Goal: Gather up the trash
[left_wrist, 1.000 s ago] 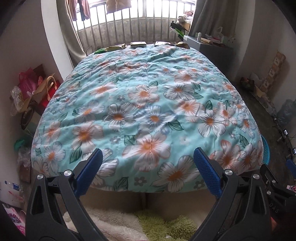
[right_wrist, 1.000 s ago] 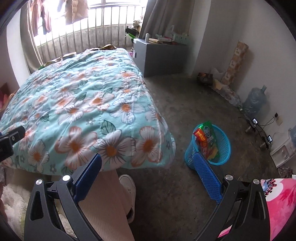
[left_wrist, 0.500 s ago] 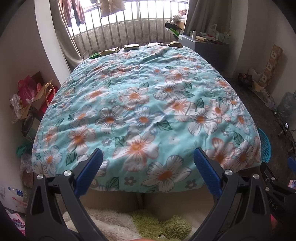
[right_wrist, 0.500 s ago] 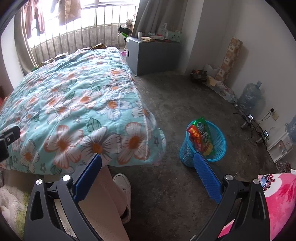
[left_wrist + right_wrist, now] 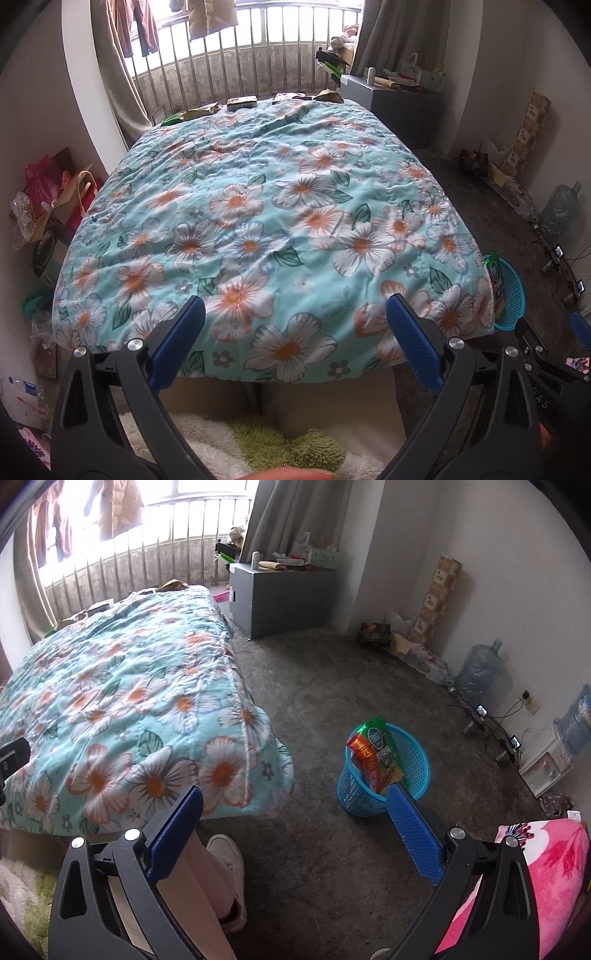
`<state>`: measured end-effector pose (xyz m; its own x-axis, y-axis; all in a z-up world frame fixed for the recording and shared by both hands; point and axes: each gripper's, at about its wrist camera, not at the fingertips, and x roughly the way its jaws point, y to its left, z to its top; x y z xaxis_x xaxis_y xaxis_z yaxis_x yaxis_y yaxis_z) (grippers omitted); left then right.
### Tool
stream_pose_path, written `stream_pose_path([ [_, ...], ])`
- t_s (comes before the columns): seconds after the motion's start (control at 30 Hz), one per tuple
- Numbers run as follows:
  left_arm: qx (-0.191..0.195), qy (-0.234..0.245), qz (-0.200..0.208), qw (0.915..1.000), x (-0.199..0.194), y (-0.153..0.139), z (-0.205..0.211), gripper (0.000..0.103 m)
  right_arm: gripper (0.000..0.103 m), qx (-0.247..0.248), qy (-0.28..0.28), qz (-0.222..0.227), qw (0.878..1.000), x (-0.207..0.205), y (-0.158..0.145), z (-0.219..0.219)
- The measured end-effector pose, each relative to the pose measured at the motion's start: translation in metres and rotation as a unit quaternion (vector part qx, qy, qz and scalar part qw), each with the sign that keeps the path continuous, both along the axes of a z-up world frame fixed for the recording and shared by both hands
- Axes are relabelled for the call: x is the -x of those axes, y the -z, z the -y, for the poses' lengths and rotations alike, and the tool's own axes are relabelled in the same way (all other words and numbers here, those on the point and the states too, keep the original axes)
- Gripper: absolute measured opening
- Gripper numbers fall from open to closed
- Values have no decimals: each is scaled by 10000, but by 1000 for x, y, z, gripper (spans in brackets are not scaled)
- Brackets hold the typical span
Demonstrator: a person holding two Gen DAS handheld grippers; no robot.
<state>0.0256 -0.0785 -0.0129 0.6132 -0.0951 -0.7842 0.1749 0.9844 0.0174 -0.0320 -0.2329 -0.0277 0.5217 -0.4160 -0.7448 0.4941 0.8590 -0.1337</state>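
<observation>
Left fingers: I see my left gripper (image 5: 295,339) with its blue fingers (image 5: 177,343) spread wide and nothing between them, held over the near edge of the bed.

Right fingers: my right gripper (image 5: 295,827) is likewise spread and empty, hanging over bare floor (image 5: 332,686) beside the bed's corner.

Just ahead of the right fingers: the blue basket (image 5: 417,775) stands on the floor close to the right-hand finger tip, with snack bags (image 5: 376,753) already standing in it and leaning out over its rim.

Ahead of the left fingers: the floral quilt (image 5: 266,206) stretches away, with nothing on its near and middle parts.

Far from the left fingers: the remaining wrappers (image 5: 242,102) lie in a row along the far edge of the bed, against the window railing (image 5: 229,62). I count about four or five, but they are too small to sort out.

Task state: I judge some trash is binned and the far row is not yet collected.

Risk, reach: those wrappers are well beyond both grippers; leaning across the soft quilt could drag it and slide light wrappers off the far edge.

Risk, grip: thin, flat packets may slip out or pinch quilt fabric along with them.

Risk, basket: the bags poking out could tip the light basket if my right fingers brush it.
</observation>
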Motion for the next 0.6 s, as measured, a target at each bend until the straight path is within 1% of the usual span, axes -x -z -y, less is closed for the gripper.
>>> stream_pose_path([
  [0.23,-72,117,60,9999,5,-2,7,94,97,-9,22,31,10000,2,-1,5],
  [0.6,-65,75,5,10000,4,-1,7,94,97,-73,-47,9,10000,0,2,3],
])
